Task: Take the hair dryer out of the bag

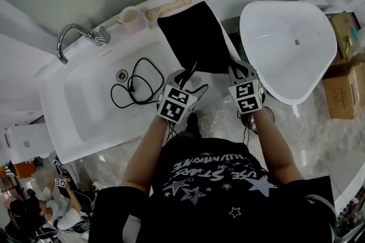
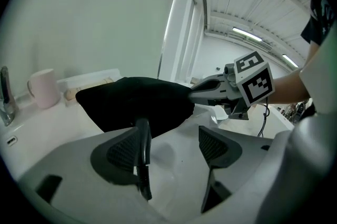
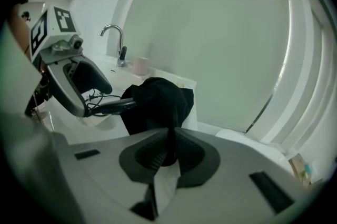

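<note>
I am holding the right gripper (image 3: 169, 136) with its jaws pressed together on a fold of the black bag (image 1: 194, 42), pinching the cloth at the bag's near right corner. The left gripper (image 2: 172, 131) is standing with its jaws well apart, just at the bag's near left edge. A thin black strand (image 2: 142, 154) is running along the inner face of its left jaw, with nothing clamping it; I cannot tell whether it is the bag's own string or the cord.

The bag is lying on the counter between the sink (image 1: 68, 122) and the white tub (image 1: 285, 53). I am not seeing the hair dryer's body in any view. A black cord (image 1: 134, 88) is lying looped in the sink and is trailing toward the left gripper.

I am counting two grippers, one bag, one cord, one faucet (image 1: 65, 39) and one pink cup (image 1: 130, 16).
</note>
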A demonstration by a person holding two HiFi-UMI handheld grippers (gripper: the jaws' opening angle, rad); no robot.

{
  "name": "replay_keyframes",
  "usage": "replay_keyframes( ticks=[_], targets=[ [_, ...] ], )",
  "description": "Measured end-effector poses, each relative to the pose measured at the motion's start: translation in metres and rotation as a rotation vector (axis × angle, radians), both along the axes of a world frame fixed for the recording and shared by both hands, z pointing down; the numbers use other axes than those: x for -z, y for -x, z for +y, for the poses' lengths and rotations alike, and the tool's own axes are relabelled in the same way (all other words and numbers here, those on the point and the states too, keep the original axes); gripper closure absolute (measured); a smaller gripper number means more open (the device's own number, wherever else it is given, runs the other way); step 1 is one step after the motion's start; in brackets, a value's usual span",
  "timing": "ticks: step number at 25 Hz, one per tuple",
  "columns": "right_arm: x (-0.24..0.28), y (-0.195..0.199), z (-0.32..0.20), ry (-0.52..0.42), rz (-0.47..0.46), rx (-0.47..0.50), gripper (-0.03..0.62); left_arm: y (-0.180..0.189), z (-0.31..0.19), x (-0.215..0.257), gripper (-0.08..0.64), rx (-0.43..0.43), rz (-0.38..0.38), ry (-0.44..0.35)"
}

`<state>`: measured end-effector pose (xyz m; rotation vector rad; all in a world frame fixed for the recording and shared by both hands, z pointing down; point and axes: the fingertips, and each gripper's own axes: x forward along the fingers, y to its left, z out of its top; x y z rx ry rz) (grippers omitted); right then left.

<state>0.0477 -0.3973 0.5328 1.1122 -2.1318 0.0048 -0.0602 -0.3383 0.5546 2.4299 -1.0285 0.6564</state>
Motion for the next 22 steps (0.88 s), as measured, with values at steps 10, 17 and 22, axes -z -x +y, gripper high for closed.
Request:
replay_keyframes(
  ticks=[10, 17, 22],
  targets=[
    [0.006, 0.011, -0.014, 0.040, -0.136, -0.037, 0.561, -0.001, -0.036, -0.020, 0.189, -0.003, -0.037, 0.070],
    [0.015, 0.016, -0.023, 0.032, -0.178, -0.042, 0.561, 0.000, -0.054, -0.033, 0.204, 0.016, -0.058, 0.127],
    [0.016, 0.016, -0.027, 0.039, -0.181, -0.046, 0.561, -0.002, -0.064, -0.039, 0.230, 0.059, -0.049, 0.162]
  ],
)
